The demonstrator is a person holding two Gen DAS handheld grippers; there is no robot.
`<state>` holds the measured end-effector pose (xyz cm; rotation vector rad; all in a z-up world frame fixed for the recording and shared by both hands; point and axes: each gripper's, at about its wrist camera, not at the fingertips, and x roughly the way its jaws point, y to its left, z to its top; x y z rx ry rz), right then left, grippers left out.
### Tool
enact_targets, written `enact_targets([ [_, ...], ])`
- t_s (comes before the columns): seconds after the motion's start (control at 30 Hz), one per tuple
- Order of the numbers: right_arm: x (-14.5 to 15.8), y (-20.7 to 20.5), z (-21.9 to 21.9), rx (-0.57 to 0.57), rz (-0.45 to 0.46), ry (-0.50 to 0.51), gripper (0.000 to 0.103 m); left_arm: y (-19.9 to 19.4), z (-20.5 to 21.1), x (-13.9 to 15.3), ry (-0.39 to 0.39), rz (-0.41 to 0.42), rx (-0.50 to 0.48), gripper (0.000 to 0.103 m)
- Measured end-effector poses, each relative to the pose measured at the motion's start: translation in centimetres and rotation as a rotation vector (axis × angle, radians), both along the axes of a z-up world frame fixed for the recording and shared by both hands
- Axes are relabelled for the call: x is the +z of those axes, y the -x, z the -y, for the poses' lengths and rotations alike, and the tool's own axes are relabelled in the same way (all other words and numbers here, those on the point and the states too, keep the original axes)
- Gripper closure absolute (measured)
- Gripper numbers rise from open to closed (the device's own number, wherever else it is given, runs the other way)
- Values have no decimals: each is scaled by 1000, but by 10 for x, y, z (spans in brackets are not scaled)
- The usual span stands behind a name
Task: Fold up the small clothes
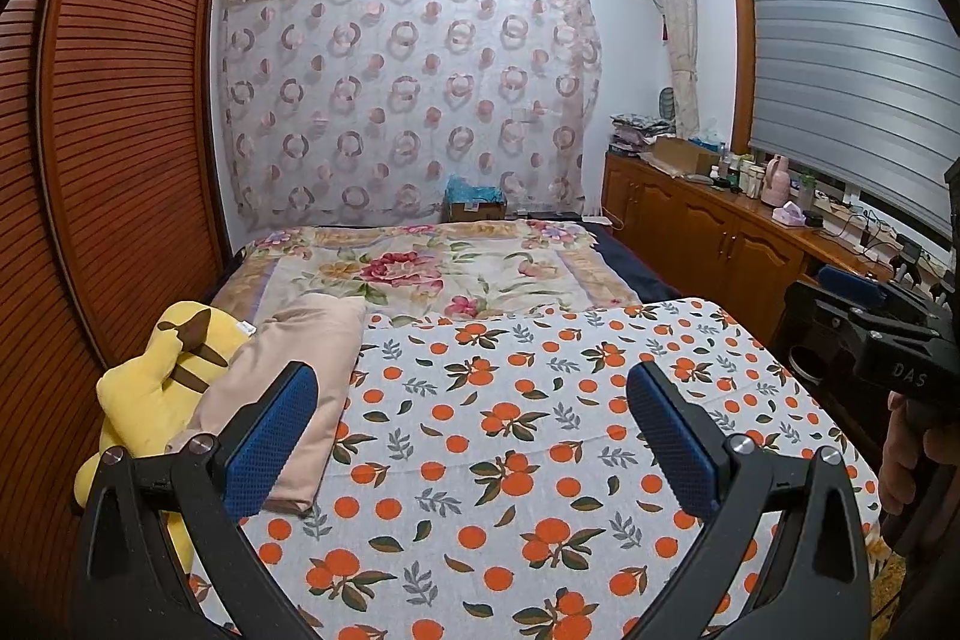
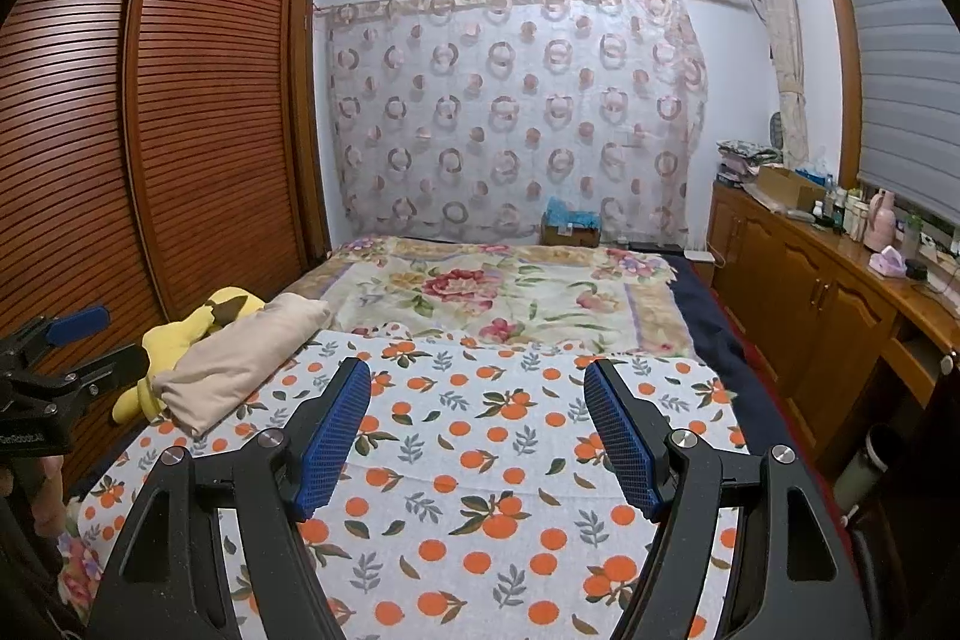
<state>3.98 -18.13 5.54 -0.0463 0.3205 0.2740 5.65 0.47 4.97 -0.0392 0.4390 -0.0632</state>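
Note:
A beige folded cloth (image 1: pixel 312 340) (image 2: pixel 240 358) lies at the left edge of an orange-fruit print sheet (image 1: pixel 510 412) (image 2: pixel 480 466) spread flat over the near part of the bed. My left gripper (image 1: pixel 471 376) hovers open above the sheet. Its left finger (image 1: pixel 270 436) overlaps the beige cloth's near end in the picture, and nothing sits between the pads. My right gripper (image 2: pixel 477 370) is also open over the sheet's middle, holding nothing. Each gripper appears at the edge of the other's view: the right gripper (image 1: pixel 864 298) and the left gripper (image 2: pixel 99 340).
A yellow plush toy (image 1: pixel 162 370) (image 2: pixel 180 334) lies left of the beige cloth, against the slatted wardrobe (image 1: pixel 120 130). A floral blanket (image 1: pixel 450 274) covers the far bed. A wooden cabinet (image 2: pixel 798 292) with bottles runs along the right. A hand (image 1: pixel 906 460) holds the right gripper's handle.

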Motion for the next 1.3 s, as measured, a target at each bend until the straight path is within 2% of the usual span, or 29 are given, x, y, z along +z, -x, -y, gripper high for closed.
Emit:
enact_targets([
  [1.3,-1,-2,10,4,6,6,28,0,0,0,-5,-1,1,0],
])
